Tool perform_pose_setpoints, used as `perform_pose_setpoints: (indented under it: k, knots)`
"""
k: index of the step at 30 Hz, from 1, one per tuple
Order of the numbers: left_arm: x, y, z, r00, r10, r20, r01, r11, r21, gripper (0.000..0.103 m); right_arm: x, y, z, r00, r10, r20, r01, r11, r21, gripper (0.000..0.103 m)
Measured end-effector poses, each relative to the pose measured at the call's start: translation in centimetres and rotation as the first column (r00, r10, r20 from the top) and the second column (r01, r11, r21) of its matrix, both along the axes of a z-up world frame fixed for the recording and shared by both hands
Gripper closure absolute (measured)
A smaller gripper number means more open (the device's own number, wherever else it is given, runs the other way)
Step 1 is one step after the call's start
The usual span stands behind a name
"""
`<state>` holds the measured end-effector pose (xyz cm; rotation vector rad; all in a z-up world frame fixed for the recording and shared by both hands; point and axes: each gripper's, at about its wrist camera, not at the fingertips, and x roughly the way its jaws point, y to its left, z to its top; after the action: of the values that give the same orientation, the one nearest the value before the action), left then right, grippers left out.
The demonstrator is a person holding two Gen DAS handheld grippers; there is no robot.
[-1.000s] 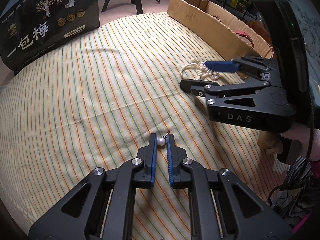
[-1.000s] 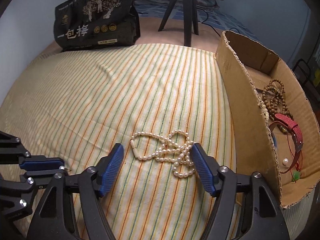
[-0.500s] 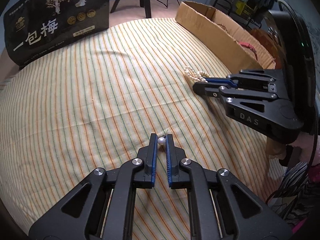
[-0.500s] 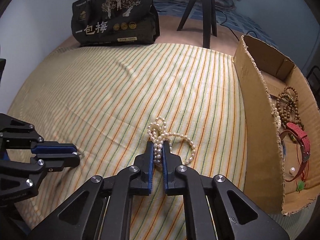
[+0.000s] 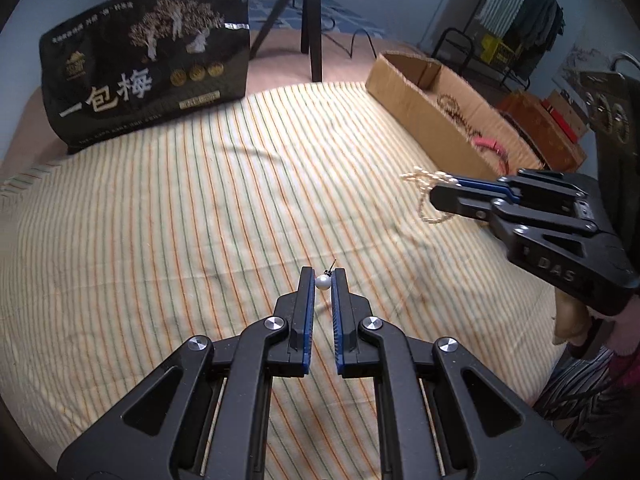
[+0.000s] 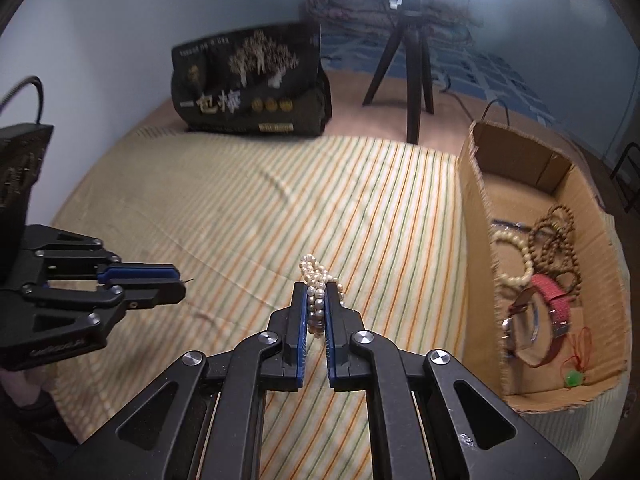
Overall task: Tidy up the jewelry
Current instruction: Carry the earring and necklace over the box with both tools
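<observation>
My left gripper [image 5: 322, 277] is shut on a small pearl earring [image 5: 323, 281] with a thin hook, held above the striped cloth. My right gripper [image 6: 316, 292] is shut on a white pearl necklace [image 6: 316, 280], lifted off the cloth; the strand dangles from the fingers in the left wrist view [image 5: 430, 196]. The right gripper also shows in the left wrist view [image 5: 444, 190], and the left gripper in the right wrist view [image 6: 176, 280]. An open cardboard box [image 6: 476, 208] stands to the right, holding wooden bead strands [image 6: 556, 240], a red watch [image 6: 548, 300] and a green pendant [image 6: 573, 378].
A black printed bag [image 5: 148, 76] stands at the far edge of the striped cloth [image 5: 180, 220]. A black tripod [image 6: 412, 72] stands behind the cloth. A clothes rack and red boxes [image 5: 532, 112] lie beyond the cardboard box.
My right gripper closed on the pearl necklace and lifted it off the cloth. My left gripper rose with the pearl earring held in it.
</observation>
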<state>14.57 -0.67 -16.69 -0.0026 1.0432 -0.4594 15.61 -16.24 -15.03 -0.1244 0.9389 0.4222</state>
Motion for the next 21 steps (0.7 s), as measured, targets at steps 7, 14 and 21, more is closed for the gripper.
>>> perform_pose_setpoints:
  k: [7,14,21]
  knots:
    - [-0.3,-0.2,3.0,0.998,0.025,0.058,-0.021,0.998,-0.056,0.097,-1.3,-1.4,3.6,0.999,-0.004,0.048,0.003,0.999,0.034,0.097]
    - [0.1,-1.5,5.7,0.992,0.039,0.119,-0.026,0.994,-0.108,0.097,-2.1,-3.8,6.5,0.996,-0.037,0.083,0.034,0.998,0.045,0.097]
    - [1.4,-3.6,7.6,0.986,0.044,0.158,-0.021,0.99,-0.141,0.097,-2.6,-7.8,8.1,0.99,-0.098,0.105,0.096,0.995,0.031,0.097]
